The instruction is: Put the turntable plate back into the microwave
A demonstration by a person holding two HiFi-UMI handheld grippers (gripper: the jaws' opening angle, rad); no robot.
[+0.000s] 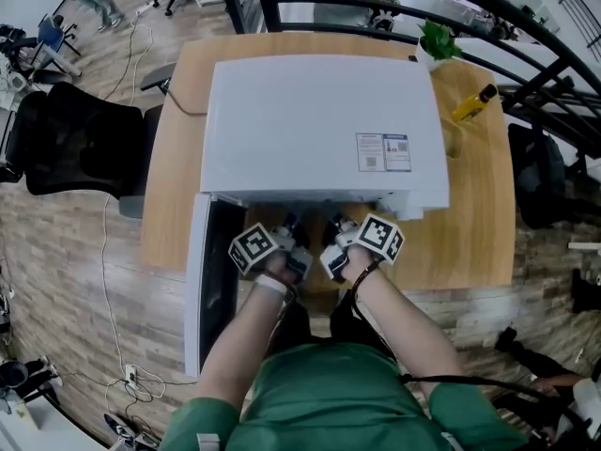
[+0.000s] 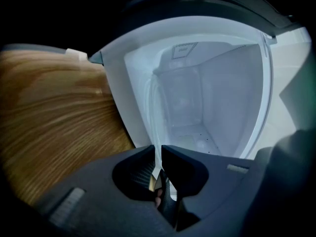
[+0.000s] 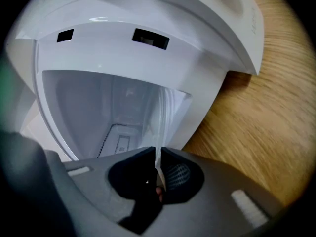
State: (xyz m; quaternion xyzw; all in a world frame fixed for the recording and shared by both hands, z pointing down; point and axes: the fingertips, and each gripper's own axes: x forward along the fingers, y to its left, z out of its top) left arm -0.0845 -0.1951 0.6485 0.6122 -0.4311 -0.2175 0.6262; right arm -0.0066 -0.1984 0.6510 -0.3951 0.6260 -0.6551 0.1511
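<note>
**A:** What is the biggest thing in front of the fingers?

**B:** The wooden table (image 1: 479,205). The white microwave (image 1: 319,130) stands on it, directly ahead of both pairs of fingertips. Its door (image 1: 202,280) hangs open, out to the left of the left gripper.

**A:** And the turntable plate?

**B:** The turntable plate (image 2: 156,117) is clear glass seen edge-on (just a thin pale sliver in each gripper view). It runs forward from the fingertips into the white cavity (image 2: 212,98).

**A:** Is it held?

**B:** Yes, from both sides. The left gripper (image 2: 159,151) has its fingers clamped on the near rim, one pad on each face of the glass. The right gripper (image 3: 158,153) pinches the same rim in the same way. In the head view the two sit side by side at the cavity mouth, close together but apart.

**A:** Does the far edge rest on the cavity floor?

**B:** I can't tell, because the glass fades out against the white walls beyond the fingertips.
</note>
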